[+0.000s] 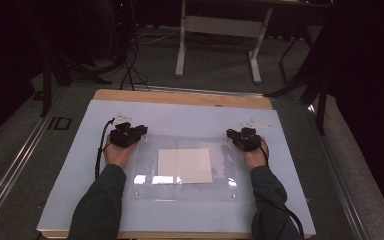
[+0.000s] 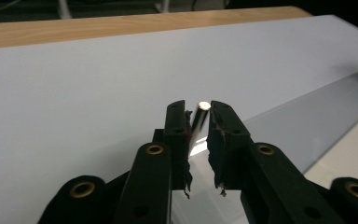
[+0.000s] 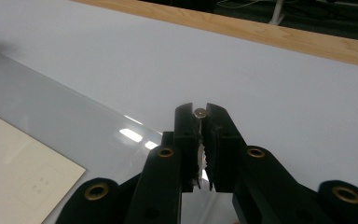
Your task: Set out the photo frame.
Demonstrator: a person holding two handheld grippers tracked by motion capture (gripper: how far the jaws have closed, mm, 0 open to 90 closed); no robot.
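**Clear plate pinned at both far corners**

The clear plate (image 1: 185, 167) lies flat on the pale sheet (image 1: 180, 117) that covers the wooden table (image 1: 180, 97), near the middle of the sheet and closer to the person's edge than to the far edge. A cream paper (image 1: 185, 165) lies under or inside the plate, about at its centre.

At the plate's far left corner stands a small metal post (image 2: 198, 120). The left gripper (image 1: 128, 134) has its two black jaws drawn in on that post, one pad on each side, pinching it; the left gripper view shows the post's bright top between the jaw tips. At the far right corner a second metal pin (image 3: 200, 112) sits between the jaws of the right gripper (image 1: 244, 137), which are pressed almost together with the pin's round head caught at their tips. In both gripper views the plate's straight glossy edge runs off across the sheet.

Each hand rests on the sheet just outside the plate's side edges, dark sleeves running back toward the near edge of the table.
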